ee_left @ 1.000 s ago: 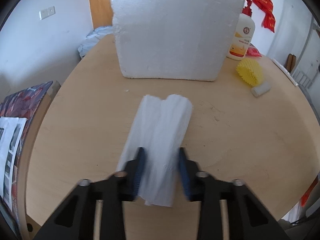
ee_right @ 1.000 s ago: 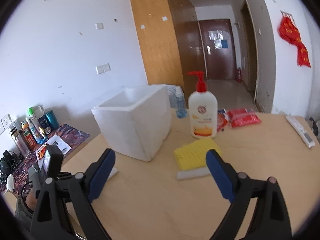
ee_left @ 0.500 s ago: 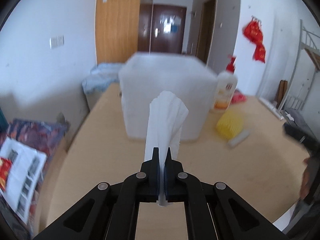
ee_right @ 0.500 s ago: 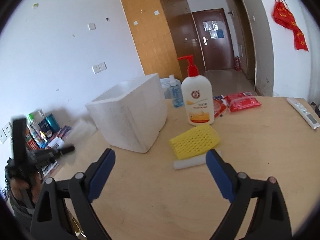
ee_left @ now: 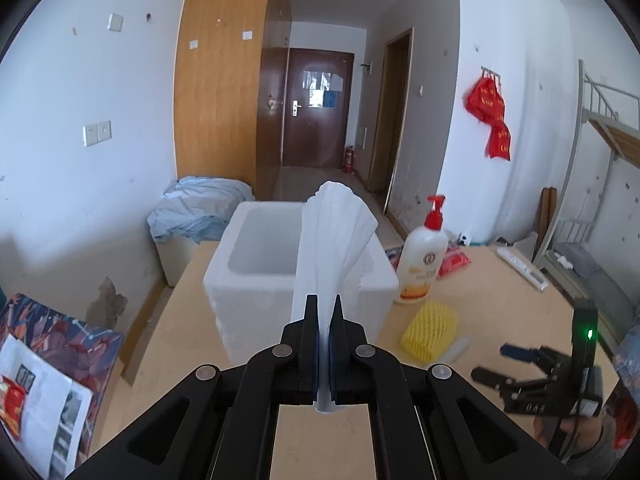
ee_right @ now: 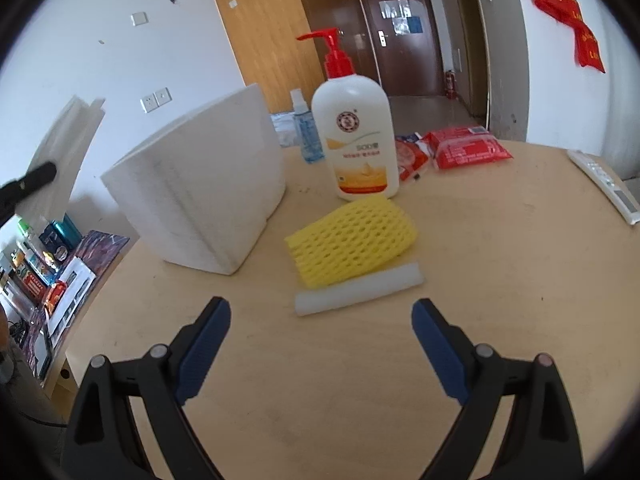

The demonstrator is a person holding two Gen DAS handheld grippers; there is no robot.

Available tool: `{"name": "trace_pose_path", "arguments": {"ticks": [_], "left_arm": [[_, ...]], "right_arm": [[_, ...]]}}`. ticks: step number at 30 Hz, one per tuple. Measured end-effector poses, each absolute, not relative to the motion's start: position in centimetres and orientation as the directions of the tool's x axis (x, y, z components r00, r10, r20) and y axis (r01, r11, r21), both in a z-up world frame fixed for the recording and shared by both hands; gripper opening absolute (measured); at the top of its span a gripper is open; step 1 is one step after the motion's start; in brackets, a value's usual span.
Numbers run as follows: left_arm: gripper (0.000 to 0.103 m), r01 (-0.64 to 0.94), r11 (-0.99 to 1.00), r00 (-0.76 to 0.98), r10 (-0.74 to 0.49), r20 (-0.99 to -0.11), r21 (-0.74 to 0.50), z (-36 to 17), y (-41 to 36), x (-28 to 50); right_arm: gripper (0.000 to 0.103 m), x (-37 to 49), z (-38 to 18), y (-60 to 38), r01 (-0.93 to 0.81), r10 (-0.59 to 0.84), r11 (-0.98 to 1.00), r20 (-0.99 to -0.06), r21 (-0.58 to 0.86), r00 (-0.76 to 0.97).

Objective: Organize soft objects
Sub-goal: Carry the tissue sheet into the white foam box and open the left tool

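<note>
Little legible text is offered. On the front of the white pump bottle, a round dark-red emblem is printed above a yellow label, with small lettering beneath the emblem that is too blurred to be read. On the body of the right claw, as seen from the left wrist camera, pale digits resembling "049" are displayed, though they are not sharp. Gold characters are carried by the red hangings on the wall and cannot be made out. Print on the red packets is likewise unreadable.
</note>
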State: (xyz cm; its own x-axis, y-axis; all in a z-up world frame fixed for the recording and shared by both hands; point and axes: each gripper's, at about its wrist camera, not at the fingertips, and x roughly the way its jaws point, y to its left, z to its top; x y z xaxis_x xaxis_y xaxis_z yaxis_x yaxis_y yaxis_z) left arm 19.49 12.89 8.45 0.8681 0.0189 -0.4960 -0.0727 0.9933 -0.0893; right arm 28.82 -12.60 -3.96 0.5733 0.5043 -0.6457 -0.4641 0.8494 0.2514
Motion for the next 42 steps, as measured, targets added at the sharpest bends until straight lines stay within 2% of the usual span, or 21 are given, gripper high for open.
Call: {"name": "trace_pose_path", "arguments": {"ticks": [12,34,42], "left_arm": [[0.003,-0.077,0.984,0.831,-0.024,-0.555,-0.158,8.2,14.9,27.8],[0.003,-0.106,0.985,0.722,-0.019,-0.692,-0.138,4.4,16.8,36.2],[0.005,-0.106,0.987,0.704,-0.009,-0.710,-0.118,3.6,16.7,36.9]], "right_arm": [[0.094,33.4,-3.7,-10.3,-0.457,0.491,0.854,-0.679,0.251,0.545],[0.094,38.9,-6.2,-6.3,-0.466,0.417,0.865,-0.781,0.184,0.464],[0.094,39.6,-7.3,-5.6,-0.469,0.410,0.864,-0.798,0.184,0.442]]}}
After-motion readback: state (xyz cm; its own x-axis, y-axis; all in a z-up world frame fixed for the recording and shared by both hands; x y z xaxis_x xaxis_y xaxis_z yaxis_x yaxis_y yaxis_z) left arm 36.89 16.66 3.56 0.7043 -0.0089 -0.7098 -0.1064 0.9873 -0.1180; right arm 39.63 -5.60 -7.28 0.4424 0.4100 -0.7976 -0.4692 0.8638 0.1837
